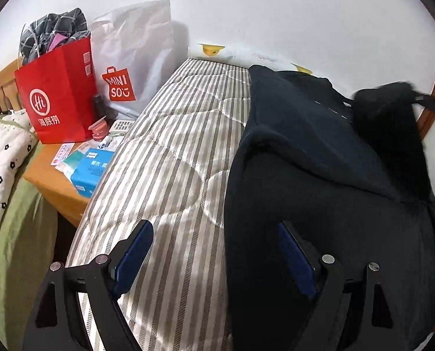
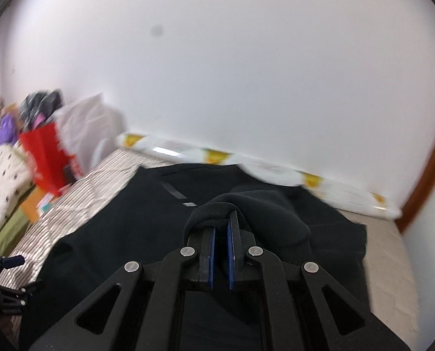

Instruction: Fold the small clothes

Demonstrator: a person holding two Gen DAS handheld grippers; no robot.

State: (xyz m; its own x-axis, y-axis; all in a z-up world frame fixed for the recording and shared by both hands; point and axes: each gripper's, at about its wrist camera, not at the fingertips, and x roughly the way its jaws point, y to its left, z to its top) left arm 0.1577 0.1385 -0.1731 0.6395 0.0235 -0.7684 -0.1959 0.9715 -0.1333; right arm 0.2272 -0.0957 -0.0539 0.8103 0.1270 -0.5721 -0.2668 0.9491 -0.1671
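Our striped mattress (image 1: pixel 170 152) fills most of the bed, with the black garment (image 1: pixel 319 175) spread over its right half. Left side's cluttered: white Miniso bag (image 1: pixel 135 55), red paper bag (image 1: pixel 56 93). Our right claw (image 2: pixel 221 219) pinches a raised fold of the garment; left claw (image 1: pixel 214 231) hangs wide open at its edge.

You see a plain white wall (image 1: pixel 276 14) behind a bed with a grey-and-white striped quilted mattress (image 1: pixel 170 158). Beside it stands a low orange wooden table (image 1: pixel 46 175). A curved brown wooden edge (image 2: pixel 428 175), maybe a door frame, shows right.
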